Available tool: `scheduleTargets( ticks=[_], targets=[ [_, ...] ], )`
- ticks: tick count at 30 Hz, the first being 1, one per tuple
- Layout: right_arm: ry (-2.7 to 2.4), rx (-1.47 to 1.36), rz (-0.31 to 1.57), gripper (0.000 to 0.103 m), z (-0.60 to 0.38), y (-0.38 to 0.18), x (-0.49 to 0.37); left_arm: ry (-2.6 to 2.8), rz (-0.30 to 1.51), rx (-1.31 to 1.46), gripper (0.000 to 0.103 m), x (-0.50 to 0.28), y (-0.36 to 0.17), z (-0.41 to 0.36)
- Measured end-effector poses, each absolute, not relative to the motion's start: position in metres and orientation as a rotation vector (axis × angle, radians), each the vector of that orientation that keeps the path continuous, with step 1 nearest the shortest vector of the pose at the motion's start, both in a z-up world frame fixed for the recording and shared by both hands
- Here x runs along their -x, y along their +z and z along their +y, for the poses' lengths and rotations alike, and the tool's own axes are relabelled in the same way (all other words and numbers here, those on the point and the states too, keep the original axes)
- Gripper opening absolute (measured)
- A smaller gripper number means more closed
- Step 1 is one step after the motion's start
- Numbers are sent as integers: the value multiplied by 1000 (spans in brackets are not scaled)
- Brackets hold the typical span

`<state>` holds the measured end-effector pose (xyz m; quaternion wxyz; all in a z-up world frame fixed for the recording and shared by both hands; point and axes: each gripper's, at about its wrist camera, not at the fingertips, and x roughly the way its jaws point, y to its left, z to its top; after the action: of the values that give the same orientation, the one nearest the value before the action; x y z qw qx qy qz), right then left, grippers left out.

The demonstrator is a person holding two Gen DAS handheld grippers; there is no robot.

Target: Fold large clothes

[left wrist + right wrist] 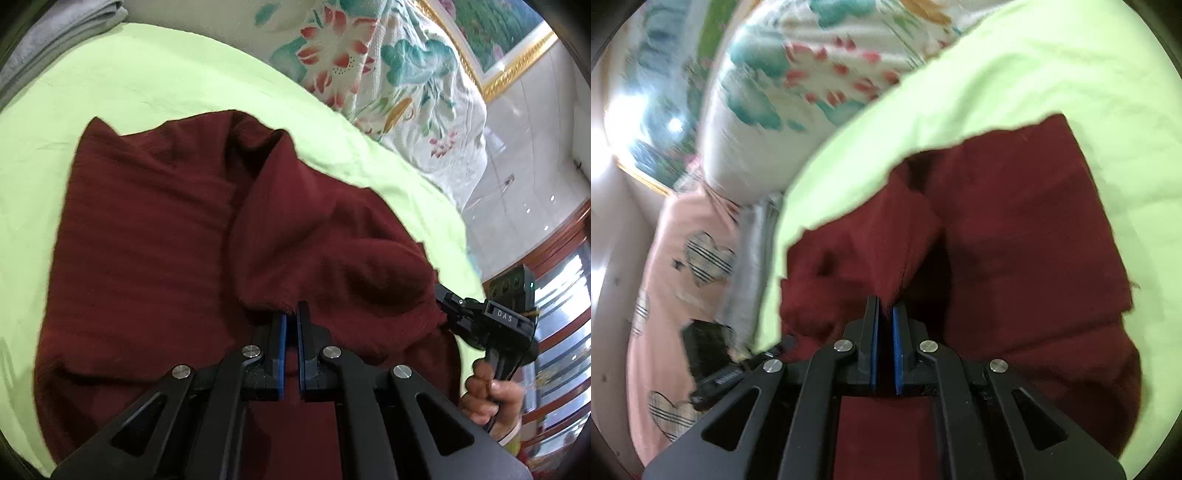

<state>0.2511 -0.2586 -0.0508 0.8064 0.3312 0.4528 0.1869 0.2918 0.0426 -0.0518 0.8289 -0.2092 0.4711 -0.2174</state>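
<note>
Plainly "DAS" on the right gripper (441,301), both it and left gripper (291,317) pinching maroon garment (155,229).

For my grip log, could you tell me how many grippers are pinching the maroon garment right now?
2. The left gripper pinches a fold at the maroon garment's near edge; the right gripper pinches the hem further right, beside the green sheet.

1 maroon garment (155,229), 2 claws (291,314), 1 floral quilt (399,92).
</note>
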Motion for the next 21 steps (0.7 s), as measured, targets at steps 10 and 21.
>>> scheduleTargets(
  ticks=[10,21],
  targets=[
    [314,-605,874,10,-263,-15,-224,-527,942,335,0,-262,-18,40],
    [251,-543,1063,9,-229,-68,-274,-483,1095,300,8,-305,-59,1]
  ],
)
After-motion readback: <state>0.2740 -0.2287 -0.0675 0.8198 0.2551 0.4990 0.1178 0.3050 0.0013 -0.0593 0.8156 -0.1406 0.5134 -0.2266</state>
